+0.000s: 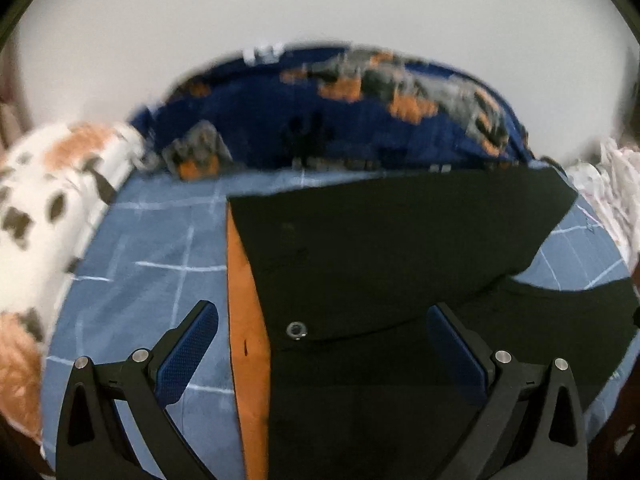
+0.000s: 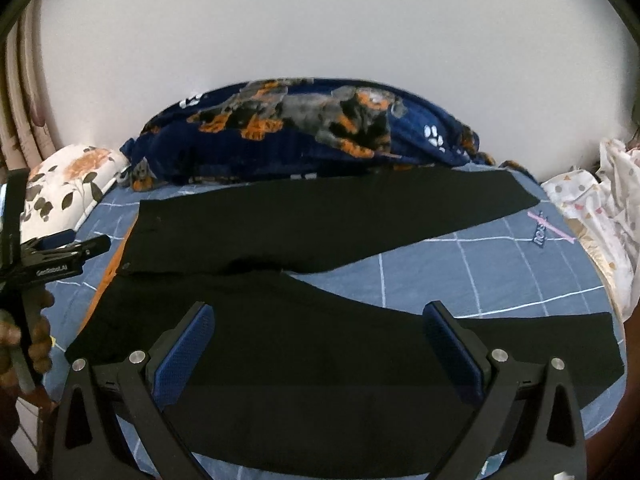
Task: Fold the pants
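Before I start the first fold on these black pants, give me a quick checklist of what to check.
1. Left tool open: ok.
2. Right tool open: ok.
3. Pants spread flat on the bed sheet, legs apart: ok.
4. Orange waistband lining turned out at the left: not ok.
5. Blanket off the far leg: cannot tell, their edges meet.
6. Either tool gripping fabric: not ok, neither does.

Both grippers (image 1: 322, 346) (image 2: 318, 344) are black, with blue textured jaws (silver screws at the pivots).
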The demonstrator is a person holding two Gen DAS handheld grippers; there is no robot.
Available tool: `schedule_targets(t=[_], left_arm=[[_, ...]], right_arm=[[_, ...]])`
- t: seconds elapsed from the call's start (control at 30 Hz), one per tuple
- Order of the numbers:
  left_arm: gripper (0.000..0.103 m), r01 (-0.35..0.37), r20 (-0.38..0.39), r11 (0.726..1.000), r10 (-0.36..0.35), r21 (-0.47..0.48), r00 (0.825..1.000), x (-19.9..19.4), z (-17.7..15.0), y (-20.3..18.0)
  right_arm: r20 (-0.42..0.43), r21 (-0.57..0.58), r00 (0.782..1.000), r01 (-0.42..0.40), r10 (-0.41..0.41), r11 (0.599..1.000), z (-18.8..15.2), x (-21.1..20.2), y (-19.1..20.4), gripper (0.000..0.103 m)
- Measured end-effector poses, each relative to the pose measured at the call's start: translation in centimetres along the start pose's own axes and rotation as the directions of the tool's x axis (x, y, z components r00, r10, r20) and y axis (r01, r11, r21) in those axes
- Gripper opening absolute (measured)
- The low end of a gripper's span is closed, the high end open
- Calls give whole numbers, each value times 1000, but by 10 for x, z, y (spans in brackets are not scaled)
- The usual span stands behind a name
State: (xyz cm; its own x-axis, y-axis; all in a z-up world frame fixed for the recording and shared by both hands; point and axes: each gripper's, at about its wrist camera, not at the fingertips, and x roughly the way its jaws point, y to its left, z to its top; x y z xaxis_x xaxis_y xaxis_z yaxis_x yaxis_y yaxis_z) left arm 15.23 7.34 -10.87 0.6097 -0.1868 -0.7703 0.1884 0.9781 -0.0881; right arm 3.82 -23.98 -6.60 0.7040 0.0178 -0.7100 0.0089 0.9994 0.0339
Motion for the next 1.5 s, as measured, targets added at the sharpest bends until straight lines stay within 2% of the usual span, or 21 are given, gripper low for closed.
schedule_targets(t=[0.1, 0.2, 0.27, 0.43, 0.47, 0.53, 0.6, 0.67, 0.7, 0.73, 0.77, 0.9, 1.0, 1.07, 1.17, 1.23, 1.3, 1.4, 1.43, 1.47, 1.5], left_arm=[[101, 18, -14, 999, -18, -44, 1000, 22, 12, 31], [101, 109, -16, 986, -112, -129, 994, 46, 32, 72], [101, 114, -27, 982, -119, -153, 992, 63, 45, 90], [100, 137, -76, 981, -148, -137, 986, 111, 74, 119], [98, 148, -87, 979, -161, -138, 983, 119, 78, 122], [85, 185, -108, 974, -200, -129, 974, 136, 85, 126], [85, 185, -124, 977, -197, -104, 973, 146, 90, 125], [84, 208, -151, 974, -220, -91, 964, 157, 92, 122], [74, 227, -156, 970, -239, -91, 958, 160, 92, 120], [51, 222, -161, 972, -232, -75, 959, 163, 92, 117], [40, 188, -161, 981, -193, -46, 968, 163, 94, 112], [15, 141, -151, 990, -140, -6, 979, 154, 94, 103], [10, 121, -123, 992, -122, -20, 985, 140, 92, 102], [10, 113, -56, 993, -116, -43, 992, 114, 88, 97], [10, 146, 49, 989, -144, -27, 988, 65, 74, 76], [10, 158, 93, 987, -158, 0, 983, 38, 63, 60], [10, 181, 133, 983, -184, 34, 974, 8, 45, 39], [10, 195, 162, 977, -206, 80, 965, -25, 23, 11], [10, 206, 161, 975, -217, 86, 963, -35, 13, 2], [10, 206, 153, 974, -219, 92, 964, -39, 7, -5], [10, 211, 146, 973, -223, 92, 964, -46, -2, -12]], right_arm=[[-26, -11, 1000, 2, -2, 1000, -2, 13, 2, 103], [-58, -13, 998, -3, 2, 1000, -6, 26, 1, 103], [-73, -11, 997, 3, -3, 1000, -8, 33, -1, 103], [-121, 5, 993, 7, -6, 1000, -11, 52, -5, 103], [-128, 4, 992, 8, -7, 1000, -12, 55, -4, 103], [-139, -3, 990, 11, -11, 1000, -12, 60, -2, 103], [-149, -10, 989, 12, -14, 1000, -13, 65, 0, 103], [-160, -12, 987, 11, -13, 1000, -14, 68, 1, 103], [-167, -11, 986, 9, -11, 1000, -14, 70, 2, 103], [-170, -10, 985, 7, -9, 1000, -15, 71, 2, 103], [-174, -10, 985, 6, -8, 1000, -15, 73, 3, 103], [-179, -5, 984, 3, -4, 1000, -14, 75, 5, 103], [-180, 5, 984, -10, 11, 1000, -12, 74, 5, 103], [-170, 12, 985, -21, 23, 1000, -10, 73, 3, 103], [-149, 36, 986, -76, 81, 996, 1, 69, -1, 103], [-125, 109, 975, -170, 183, 979, 16, 70, -12, 103], [-101, 212, 951, -267, 293, 940, 29, 77, -24, 103], [-45, 407, 885, -408, 464, 818, 53, 97, -49, 103], [-28, 443, 870, -430, 491, 787, 57, 102, -52, 103], [-6, 480, 847, -464, 532, 744, 66, 113, -58, 103], [2, 499, 833, -480, 554, 721, 72, 123, -61, 103]])
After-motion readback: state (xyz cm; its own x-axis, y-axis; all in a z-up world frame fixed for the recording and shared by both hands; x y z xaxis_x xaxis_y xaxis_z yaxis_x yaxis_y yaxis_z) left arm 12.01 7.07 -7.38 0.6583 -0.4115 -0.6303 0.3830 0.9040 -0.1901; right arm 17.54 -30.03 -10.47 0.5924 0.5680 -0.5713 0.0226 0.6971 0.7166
